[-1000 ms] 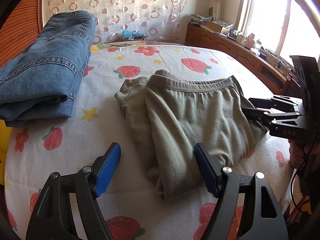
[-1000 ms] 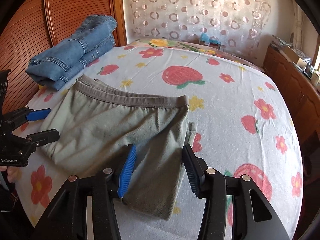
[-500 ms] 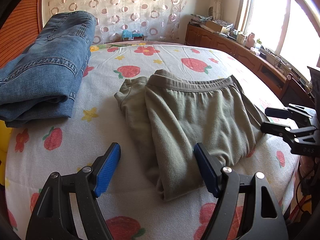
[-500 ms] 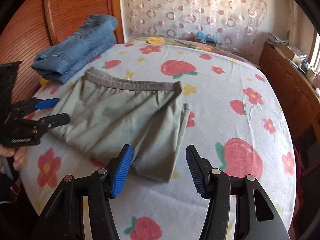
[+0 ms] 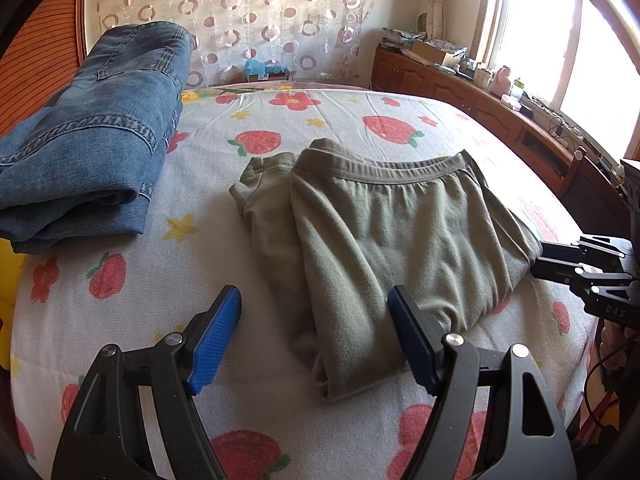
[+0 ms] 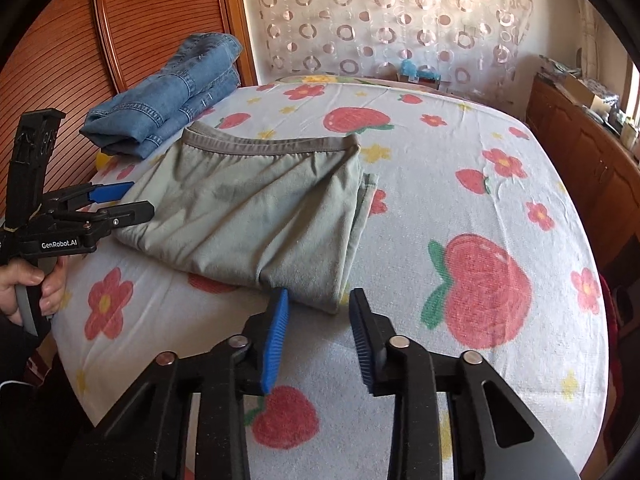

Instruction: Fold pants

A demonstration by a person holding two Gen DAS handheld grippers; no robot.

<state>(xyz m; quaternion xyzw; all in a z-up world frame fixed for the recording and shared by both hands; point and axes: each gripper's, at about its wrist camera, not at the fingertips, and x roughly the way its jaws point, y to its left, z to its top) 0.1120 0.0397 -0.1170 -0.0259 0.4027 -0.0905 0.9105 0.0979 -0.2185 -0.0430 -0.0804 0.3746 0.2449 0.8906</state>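
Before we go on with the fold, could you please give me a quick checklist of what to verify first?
1. Green pants lie folded on the bed sheet: ok.
2. Left gripper open, pads off the cloth: ok.
3. Right gripper free of cloth, jaws closing on nothing: ok.
4. Pants clear of the folded jeans: ok.
5. Layers aligned: not ok, an under layer sticks out at one side.

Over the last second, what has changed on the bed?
The right hand-held gripper drew back off the folded green pants toward the near bed edge; its jaws are closing with nothing between them. The left hand-held gripper stayed open and still; pants and jeans lie as before.
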